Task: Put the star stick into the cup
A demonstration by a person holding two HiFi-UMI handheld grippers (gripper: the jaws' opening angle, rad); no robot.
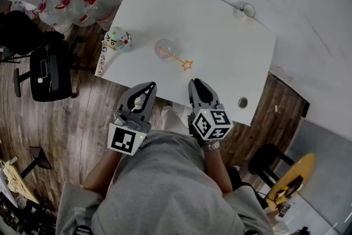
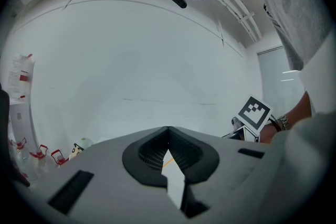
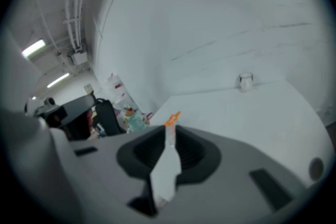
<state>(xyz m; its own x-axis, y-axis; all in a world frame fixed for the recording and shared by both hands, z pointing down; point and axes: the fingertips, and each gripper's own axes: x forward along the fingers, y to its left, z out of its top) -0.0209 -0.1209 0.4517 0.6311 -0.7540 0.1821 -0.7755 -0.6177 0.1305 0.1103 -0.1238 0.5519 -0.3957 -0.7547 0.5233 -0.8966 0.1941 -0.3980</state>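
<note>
Star stick (image 1: 177, 59), one, orange: it is on the white desk (image 1: 220, 47) beyond both grippers. Its plain end lies inside the round outline of the cup, and its star end points toward the right gripper. Whether it leans in the cup or lies flat cannot be told from above.

Nearest the camera is one person in a grey top, holding two grippers at the near desk edge, each with one marker cube.

Left gripper (image 1: 149, 85): jaws pressed together at the tips, with nothing in them. A thin orange line of the stick shows through the gap behind the tips in the left gripper view.

Right gripper (image 1: 197, 83): jaws a narrow slit apart, with nothing between them. In the right gripper view the star appears just past the tips, apart from them.

One round hole (image 1: 242, 102) sits near the desk's near right corner.

Mid-desk there is one clear cup (image 1: 164, 48).

At the left edge, near the cup, is one small cartoon-faced figure (image 1: 116, 38).

At the far corner, well apart from the rest, is one small glass (image 1: 247, 10).

On the floor to the left are one black chair (image 1: 50, 71) and a cluster of clear bottles (image 1: 71, 8), their count unclear.
</note>
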